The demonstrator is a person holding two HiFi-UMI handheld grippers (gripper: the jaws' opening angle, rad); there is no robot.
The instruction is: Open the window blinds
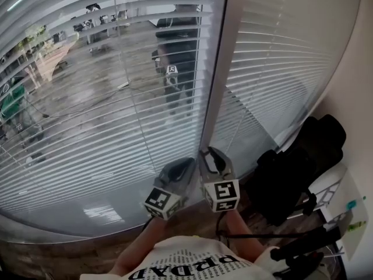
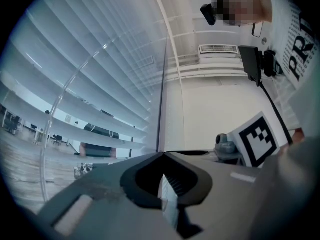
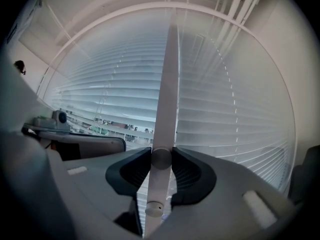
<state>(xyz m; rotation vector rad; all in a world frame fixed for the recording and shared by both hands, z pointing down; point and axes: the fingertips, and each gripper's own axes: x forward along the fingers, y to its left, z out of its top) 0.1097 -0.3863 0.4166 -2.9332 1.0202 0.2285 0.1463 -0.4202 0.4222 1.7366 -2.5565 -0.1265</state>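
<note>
The blinds (image 1: 105, 98) hang down over the whole window, on both sides of the white post (image 1: 218, 69). Left of the post the slats are tilted enough to see through; right of it they look nearly flat and closed. A black chair (image 1: 291, 179) sits low to the right of the post.

The step in hand looks like working the wand (image 3: 165, 94), which hangs just in front of the post. To do it well, I'd say keep the grip square on the wand and roll it about its own length, not pull it sideways, so that it doesn't slip out or bend at its hook. Watch the slats to the left of the post to be sure that they turn the right way.

The right hand-held gripper (image 3: 161, 159), at the foot of the post, is pinching the wand, one pad pressing on each side. The left hand-held gripper (image 2: 162, 155), just left of it, has its jaw tips pressed together with nothing between them.
</note>
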